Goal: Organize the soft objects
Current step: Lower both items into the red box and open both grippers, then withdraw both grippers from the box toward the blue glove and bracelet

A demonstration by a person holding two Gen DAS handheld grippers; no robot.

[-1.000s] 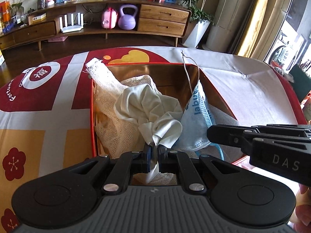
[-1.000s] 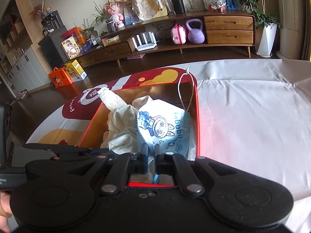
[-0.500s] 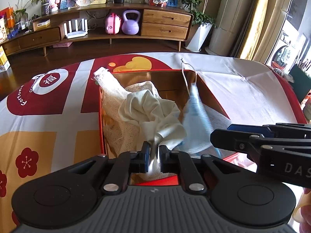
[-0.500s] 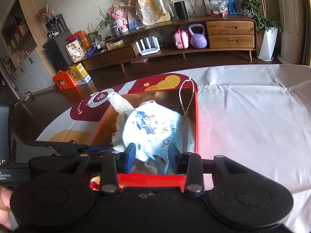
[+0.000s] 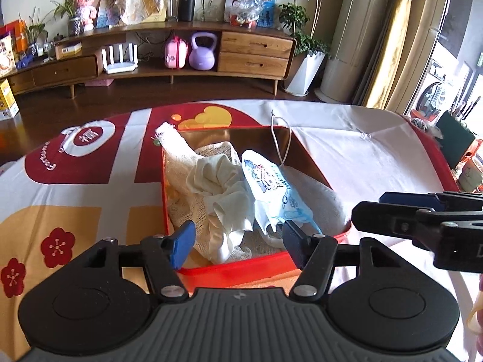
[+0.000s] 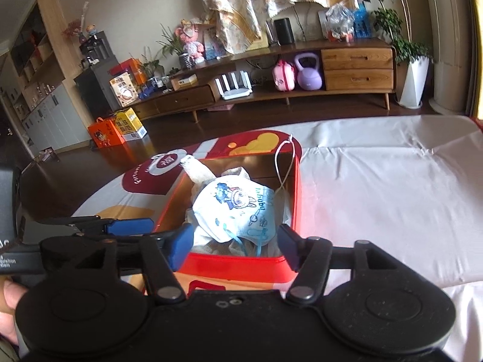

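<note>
Face mask [image 6: 238,211] in red box [image 6: 241,267], beyond the opening right hand-held gripper [image 6: 234,246].

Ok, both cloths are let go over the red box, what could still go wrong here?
The face mask lies high on the pile, its ear loop draped over the red box rim; it could slide out or snag. The cream cloth lies between the opening left gripper fingers, so it might catch on a pad.

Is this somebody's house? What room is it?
Most likely a home living room. A long wooden media cabinet stands along the wall with a purple kettlebell and a white router on its shelf, and a potted plant stands beside yellow curtains.
</note>
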